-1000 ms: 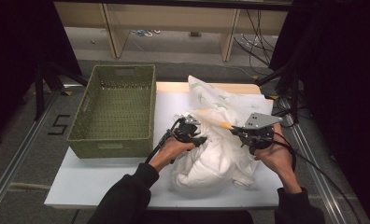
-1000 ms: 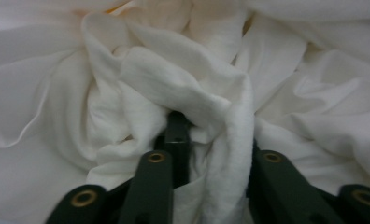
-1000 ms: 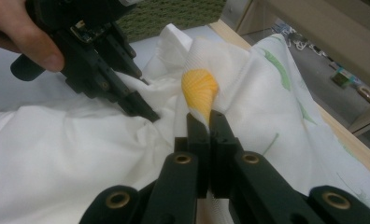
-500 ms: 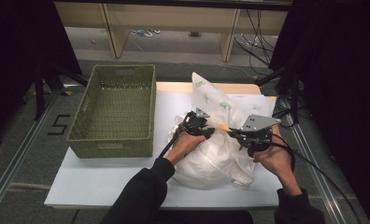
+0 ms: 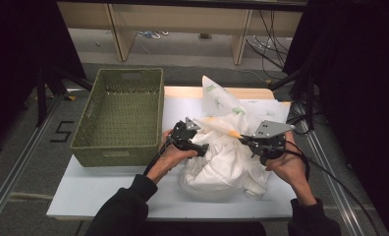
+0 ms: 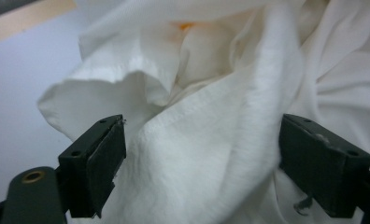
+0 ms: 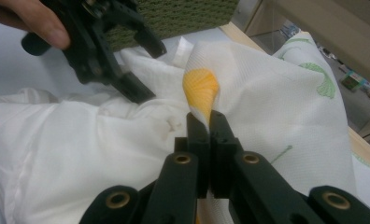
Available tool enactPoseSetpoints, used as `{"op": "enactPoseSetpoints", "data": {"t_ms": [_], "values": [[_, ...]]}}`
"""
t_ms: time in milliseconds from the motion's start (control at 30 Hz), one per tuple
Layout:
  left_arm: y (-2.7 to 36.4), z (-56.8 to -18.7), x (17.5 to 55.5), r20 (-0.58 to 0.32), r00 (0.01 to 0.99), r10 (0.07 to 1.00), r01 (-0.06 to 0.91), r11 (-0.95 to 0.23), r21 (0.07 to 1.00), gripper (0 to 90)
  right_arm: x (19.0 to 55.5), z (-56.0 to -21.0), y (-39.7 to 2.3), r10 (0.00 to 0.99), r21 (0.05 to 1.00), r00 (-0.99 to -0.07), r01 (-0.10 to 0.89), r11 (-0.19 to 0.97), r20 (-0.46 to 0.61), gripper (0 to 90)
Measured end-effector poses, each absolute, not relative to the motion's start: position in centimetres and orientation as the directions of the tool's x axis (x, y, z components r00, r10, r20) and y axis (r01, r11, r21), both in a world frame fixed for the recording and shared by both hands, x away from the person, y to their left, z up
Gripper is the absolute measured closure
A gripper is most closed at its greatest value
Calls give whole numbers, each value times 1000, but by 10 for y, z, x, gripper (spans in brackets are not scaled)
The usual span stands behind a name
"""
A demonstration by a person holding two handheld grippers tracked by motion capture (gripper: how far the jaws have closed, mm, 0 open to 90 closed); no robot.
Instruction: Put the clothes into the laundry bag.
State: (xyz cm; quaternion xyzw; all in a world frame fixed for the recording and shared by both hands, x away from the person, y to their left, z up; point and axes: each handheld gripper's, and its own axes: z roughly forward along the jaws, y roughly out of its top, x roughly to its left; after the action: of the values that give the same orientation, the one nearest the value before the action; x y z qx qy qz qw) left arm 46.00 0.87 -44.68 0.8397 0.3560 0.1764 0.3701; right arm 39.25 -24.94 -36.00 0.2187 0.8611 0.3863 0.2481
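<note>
- A white board (image 5: 109, 191) is lying on the desk (image 5: 182, 91), whose wooden edge is showing at 12 o'clock; grey floor with metal rails (image 5: 15, 172) is running along both sides, and cables (image 5: 271, 29) are trailing under a frame behind.
- A green woven basket (image 5: 119, 115) is sitting at 9 o'clock of the board, well apart from the right hand-held gripper.
- The room's sides are lying in darkness, so little is making itself out there; the person's sleeves (image 5: 124, 216) are being cut off at 6 o'clock.
- The white cloth (image 5: 227, 157) is bunching in a crumpled heap at the board's centre-right, with a green-printed corner standing up toward 12 o'clock and an orange patch (image 7: 200, 88) showing in a fold.
- The left hand-held gripper (image 5: 196, 147) is standing wide, its jaws having just been opening, with a thick fold of cloth lying between them and not being pressed.
- The right hand-held gripper (image 7: 206, 122) is pinching the cloth's fold tight, just below the orange patch.
</note>
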Motion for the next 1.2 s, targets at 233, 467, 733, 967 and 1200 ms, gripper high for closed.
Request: {"op": "enactPoseSetpoints", "data": {"t_ms": [233, 467, 733, 967, 1200], "values": [[-6, -459, 462, -152, 757, 636, 501, -414, 760, 690, 393, -360, -252, 572, 778, -781, 191, 599, -248, 900], [-37, -427, 432, -188, 820, 541, 422, -348, 838, 797, 393, -358, -253, 572, 782, -782, 188, 595, -248, 900], [-66, -444, 470, -134, 755, 642, 417, -312, 853, 798, 387, -354, -254, 565, 778, -786, 184, 601, -251, 900], [-49, -442, 467, -116, 744, 658, 441, -352, 826, 552, 388, -362, -255, 572, 770, -785, 206, 603, -238, 900], [2, -418, 453, 137, 679, 722, 347, -480, 806, 207, 389, -361, -254, 565, 769, -787, 196, 609, -247, 900]]}}
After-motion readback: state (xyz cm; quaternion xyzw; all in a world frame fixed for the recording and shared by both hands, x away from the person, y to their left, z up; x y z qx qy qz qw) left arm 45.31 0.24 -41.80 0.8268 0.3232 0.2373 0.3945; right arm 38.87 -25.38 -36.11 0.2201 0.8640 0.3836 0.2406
